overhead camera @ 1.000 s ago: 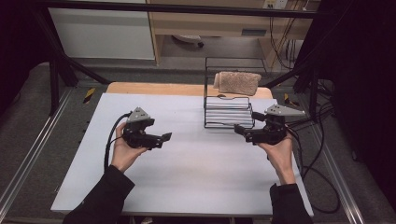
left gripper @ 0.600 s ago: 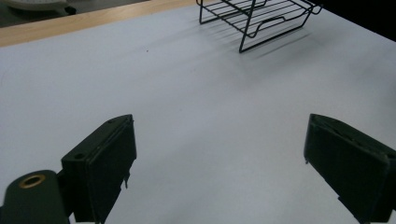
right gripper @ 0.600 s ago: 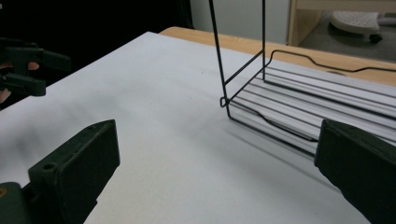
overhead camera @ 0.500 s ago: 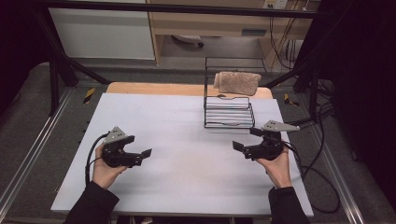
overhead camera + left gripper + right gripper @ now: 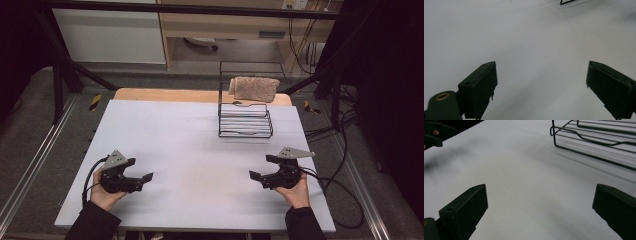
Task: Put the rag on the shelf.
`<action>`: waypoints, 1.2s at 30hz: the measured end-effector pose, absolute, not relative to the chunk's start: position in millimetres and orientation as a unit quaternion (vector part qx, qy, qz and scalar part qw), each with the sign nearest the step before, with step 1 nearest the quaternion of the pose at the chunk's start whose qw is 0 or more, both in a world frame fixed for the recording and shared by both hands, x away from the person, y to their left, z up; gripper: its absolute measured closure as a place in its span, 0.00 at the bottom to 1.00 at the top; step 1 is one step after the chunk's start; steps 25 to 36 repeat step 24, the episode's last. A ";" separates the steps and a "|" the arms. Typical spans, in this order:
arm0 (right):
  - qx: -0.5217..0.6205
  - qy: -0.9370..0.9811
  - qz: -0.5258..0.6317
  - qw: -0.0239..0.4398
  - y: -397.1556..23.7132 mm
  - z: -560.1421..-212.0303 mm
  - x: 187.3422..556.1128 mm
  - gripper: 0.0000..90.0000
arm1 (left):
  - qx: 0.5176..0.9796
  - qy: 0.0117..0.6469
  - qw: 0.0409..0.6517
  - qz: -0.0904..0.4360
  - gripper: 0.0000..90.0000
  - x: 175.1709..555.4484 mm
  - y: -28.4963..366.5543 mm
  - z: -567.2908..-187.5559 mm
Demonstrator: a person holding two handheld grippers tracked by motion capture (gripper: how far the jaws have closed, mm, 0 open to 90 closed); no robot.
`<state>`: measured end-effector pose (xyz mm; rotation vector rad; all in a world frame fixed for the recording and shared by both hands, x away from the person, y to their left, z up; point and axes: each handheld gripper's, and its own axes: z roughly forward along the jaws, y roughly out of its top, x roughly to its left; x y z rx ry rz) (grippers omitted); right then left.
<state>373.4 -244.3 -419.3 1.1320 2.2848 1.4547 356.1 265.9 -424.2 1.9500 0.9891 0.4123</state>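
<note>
My left gripper (image 5: 139,170) is held low over the white table (image 5: 200,145) near its front left. In the left gripper view its black jaws stand wide apart, and the left gripper (image 5: 541,82) is open with bare table between them. My right gripper (image 5: 262,168) is held near the front right and points inward. The right gripper (image 5: 540,207) is open too, with nothing in it. A black wire rack (image 5: 245,119) stands at the back right of the table, and a brownish folded cloth (image 5: 256,88) rests against its rear frame.
The wire rack (image 5: 596,141) lies ahead and to the right in the right gripper view, and the other gripper (image 5: 434,132) is at that view's top left. A corner of the rack (image 5: 567,1) peeks in at the top of the left gripper view. Cables (image 5: 340,187) trail off the right edge.
Both hands have drawn back from the table's middle toward its front edge. The left gripper also went further left, and the right one pulled away from the rack.
</note>
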 end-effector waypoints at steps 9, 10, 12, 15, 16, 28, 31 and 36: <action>0.394 0.772 0.489 0.095 -259.5 -441.3 363.9 0.01 | 0.795 0.396 0.430 0.163 0.11 352.2 270.6 -436.5; 0.393 0.774 0.487 0.096 -260.3 -442.3 363.4 0.01 | 0.794 0.396 0.431 0.161 0.11 352.1 270.8 -437.8; 0.392 0.777 0.484 0.095 -261.6 -445.6 362.6 0.01 | 0.794 0.398 0.430 0.161 0.11 352.0 271.5 -439.5; 0.391 0.781 0.478 0.095 -262.3 -447.4 362.2 0.01 | 0.792 0.401 0.431 0.161 0.11 352.2 273.7 -440.7; 0.391 0.781 0.478 0.095 -262.0 -447.8 362.0 0.01 | 0.791 0.403 0.431 0.161 0.11 352.3 274.2 -441.1; 0.389 0.783 0.475 0.095 -261.5 -448.3 361.8 0.01 | 0.793 0.402 0.429 0.161 0.11 351.8 273.3 -442.8; 0.389 0.783 0.475 0.095 -261.5 -448.3 361.8 0.01 | 0.793 0.402 0.429 0.161 0.11 351.8 273.3 -442.8; 0.389 0.783 0.475 0.095 -261.5 -448.3 361.8 0.01 | 0.793 0.402 0.429 0.161 0.11 351.8 273.3 -442.8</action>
